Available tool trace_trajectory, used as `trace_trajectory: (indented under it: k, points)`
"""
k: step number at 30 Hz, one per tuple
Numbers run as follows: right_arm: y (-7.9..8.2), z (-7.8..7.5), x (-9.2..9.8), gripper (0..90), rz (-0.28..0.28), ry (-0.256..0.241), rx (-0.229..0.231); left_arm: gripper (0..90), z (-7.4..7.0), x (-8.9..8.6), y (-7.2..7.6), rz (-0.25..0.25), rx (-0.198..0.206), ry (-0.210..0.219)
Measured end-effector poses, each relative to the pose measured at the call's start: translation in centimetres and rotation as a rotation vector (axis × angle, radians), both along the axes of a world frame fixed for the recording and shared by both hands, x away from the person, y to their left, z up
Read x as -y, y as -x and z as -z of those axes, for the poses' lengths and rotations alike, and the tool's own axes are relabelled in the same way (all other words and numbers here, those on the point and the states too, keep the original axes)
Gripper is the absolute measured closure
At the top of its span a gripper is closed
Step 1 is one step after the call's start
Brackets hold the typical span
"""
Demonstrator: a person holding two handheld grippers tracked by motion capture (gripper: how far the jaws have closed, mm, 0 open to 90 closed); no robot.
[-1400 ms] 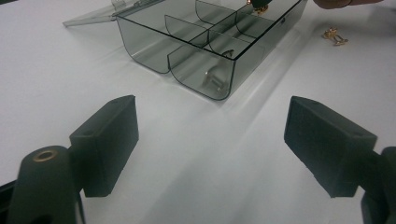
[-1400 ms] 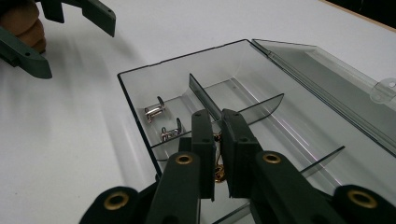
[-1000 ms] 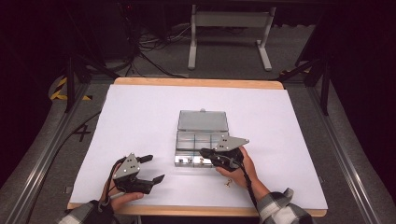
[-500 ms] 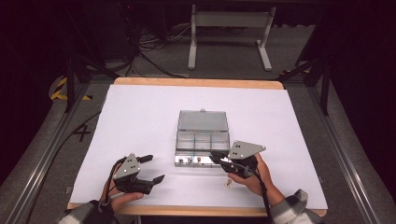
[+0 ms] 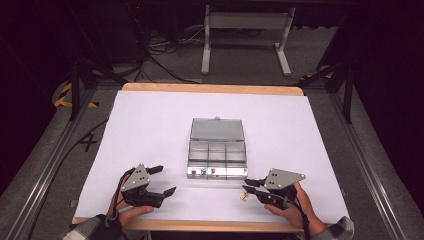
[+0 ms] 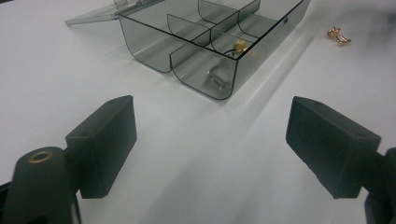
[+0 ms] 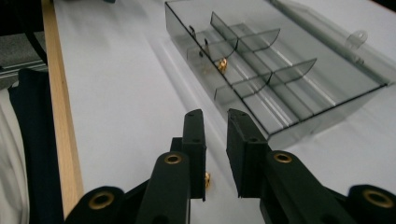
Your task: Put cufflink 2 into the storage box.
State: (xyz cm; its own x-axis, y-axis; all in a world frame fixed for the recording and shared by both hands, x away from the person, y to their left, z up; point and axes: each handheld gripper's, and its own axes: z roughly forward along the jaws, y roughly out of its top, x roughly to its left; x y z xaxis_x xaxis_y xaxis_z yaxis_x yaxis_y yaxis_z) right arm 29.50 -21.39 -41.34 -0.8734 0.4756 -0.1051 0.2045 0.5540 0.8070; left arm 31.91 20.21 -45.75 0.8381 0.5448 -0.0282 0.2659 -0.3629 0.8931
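Small brass-coloured screw-like fastener (image 5: 244, 196) lies on white table (image 5: 150, 130) (clear compartment box (image 5: 217, 150) nearby); right gripper (image 5: 251, 185) jaws narrowly apart, empty; left gripper (image 5: 162, 180) wide open, empty.

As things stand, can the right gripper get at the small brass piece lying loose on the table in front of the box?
Probably yes. The brass piece lies on bare table just ahead of the right gripper, apart from the clear box, with nothing between. The jaws stand only narrowly apart, so they may need to open wider.
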Motion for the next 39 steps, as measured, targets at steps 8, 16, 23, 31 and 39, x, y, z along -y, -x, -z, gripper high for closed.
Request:
trace_trajectory:
  k: [8,16,23,31,39]
  points:
    - [-0.1,2.2,0.3,71.5,-0.008,0.030,-0.071,17.0,0.0,0.0,0.0,-0.002,0.002,-0.003]
    - [-0.7,3.1,0.2,64.5,-0.004,0.022,-0.109,17.1,0.0,0.0,0.0,0.002,0.008,-0.011]
    - [-1.1,3.5,0.2,63.7,-0.001,0.009,-0.138,17.1,0.0,0.0,-0.1,0.006,0.001,-0.015]
    - [-0.9,3.7,-0.5,66.5,-0.057,0.038,-0.151,17.0,0.0,0.1,0.0,0.006,-0.004,-0.015]
    - [-0.6,3.6,-0.6,80.5,-0.061,0.046,-0.137,17.1,0.0,0.1,0.0,0.007,-0.005,-0.013]
